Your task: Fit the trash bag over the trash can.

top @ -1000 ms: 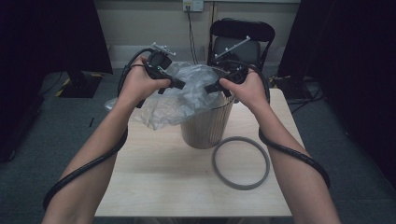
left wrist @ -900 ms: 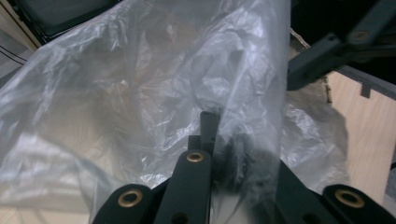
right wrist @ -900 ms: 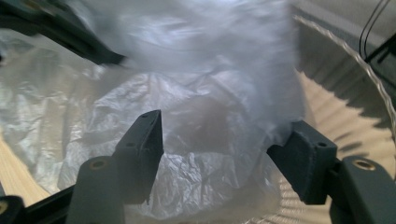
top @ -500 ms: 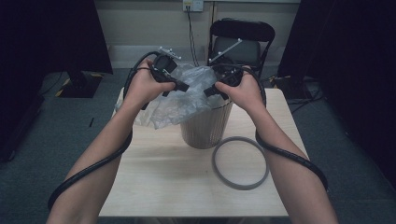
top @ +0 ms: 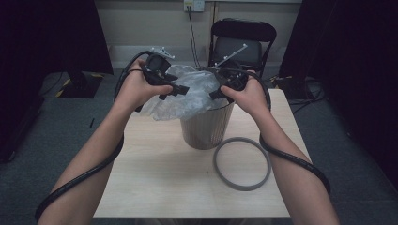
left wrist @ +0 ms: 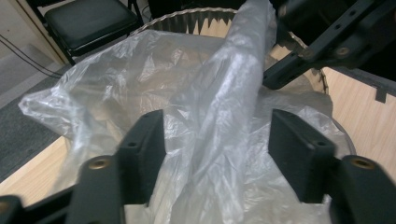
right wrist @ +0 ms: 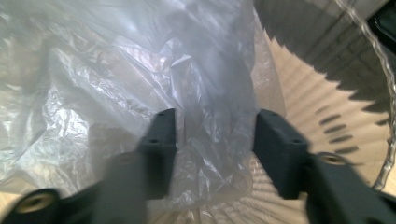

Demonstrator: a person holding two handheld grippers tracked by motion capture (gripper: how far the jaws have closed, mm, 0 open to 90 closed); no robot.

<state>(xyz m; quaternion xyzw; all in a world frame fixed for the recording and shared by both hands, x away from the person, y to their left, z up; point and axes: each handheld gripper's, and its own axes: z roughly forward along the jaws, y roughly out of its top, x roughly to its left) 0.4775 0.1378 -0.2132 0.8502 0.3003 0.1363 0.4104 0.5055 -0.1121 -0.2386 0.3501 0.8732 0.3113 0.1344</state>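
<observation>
Best done by closing both sets of fingers, now apart with film between them, left gripper [top: 174, 90] and right gripper [top: 217, 93], on the plastic bag [top: 185, 96] over the bin [top: 206, 129], then spreading evenly around the rim.

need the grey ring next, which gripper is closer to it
Right. The right gripper is over the bin just behind the grey ring; the left gripper is further left.
</observation>
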